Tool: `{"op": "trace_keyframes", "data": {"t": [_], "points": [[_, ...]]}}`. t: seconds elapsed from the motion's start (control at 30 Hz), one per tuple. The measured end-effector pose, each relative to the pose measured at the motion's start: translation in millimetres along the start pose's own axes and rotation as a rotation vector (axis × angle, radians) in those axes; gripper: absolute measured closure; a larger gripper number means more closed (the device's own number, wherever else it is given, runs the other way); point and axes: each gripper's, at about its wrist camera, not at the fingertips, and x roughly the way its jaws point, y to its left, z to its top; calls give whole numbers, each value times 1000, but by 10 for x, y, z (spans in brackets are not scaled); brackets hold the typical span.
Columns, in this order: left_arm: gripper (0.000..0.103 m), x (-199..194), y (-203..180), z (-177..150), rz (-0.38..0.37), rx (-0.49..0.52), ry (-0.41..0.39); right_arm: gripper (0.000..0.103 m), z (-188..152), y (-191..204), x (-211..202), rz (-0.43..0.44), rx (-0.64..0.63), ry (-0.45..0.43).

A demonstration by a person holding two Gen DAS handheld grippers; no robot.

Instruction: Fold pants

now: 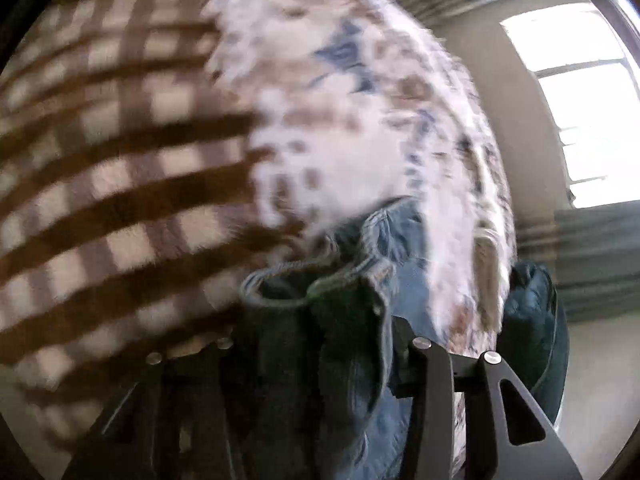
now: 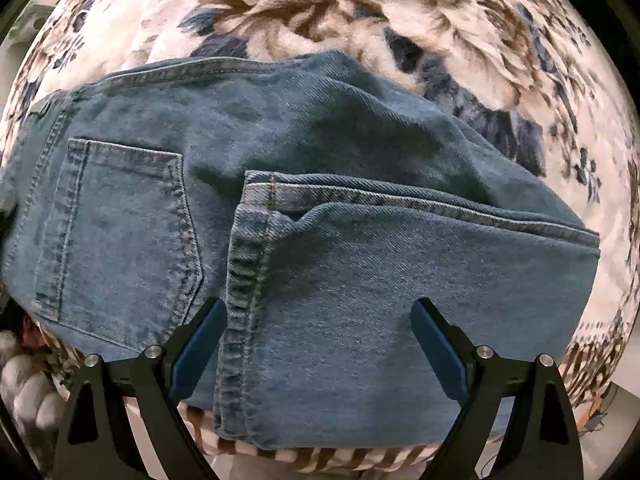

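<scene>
Blue denim pants [image 2: 320, 208] lie folded on a floral fleece blanket [image 2: 460, 40], with a back pocket at the left and a leg hem laid across the middle. My right gripper [image 2: 318, 320] is open just above the near part of the folded leg, its blue-padded fingers [image 2: 200, 344] on either side of it. In the blurred left wrist view, my left gripper [image 1: 320, 344] is shut on a bunched hem of the pants [image 1: 320, 292] and holds it lifted above the bed.
A brown-and-white checked cover [image 1: 112, 184] lies beside the floral blanket [image 1: 360, 120]. A bright window [image 1: 588, 112] and a wall are at the right. A striped cloth edge [image 2: 320, 458] shows under the pants. White rounded items [image 2: 24, 384] sit at the lower left.
</scene>
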Motion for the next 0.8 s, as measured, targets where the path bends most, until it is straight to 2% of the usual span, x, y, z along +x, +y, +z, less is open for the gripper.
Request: {"op": "trace_keyframes", "data": {"t": [0.07, 0.1, 0.23, 0.47, 0.7, 0.8], "points": [[63, 92, 47, 49, 1, -11, 5, 8, 4, -52, -8, 4, 14, -1], [65, 70, -14, 40, 18, 18, -4, 8, 28, -95, 2, 0, 20, -6], [72, -144, -344, -111, 121, 185, -62, 8, -13, -238, -48, -54, 58, -44], [78, -471, -915, -430, 247, 411, -125, 7, -181, -641, -7, -60, 139, -32], [79, -774, -1580, -939, 253, 565, -190, 7, -366, -1096, -181, -88, 149, -85], [80, -911, -1797, -1176, 233, 620, -197, 7, -482, -1410, -228, -29, 182, -88]]}}
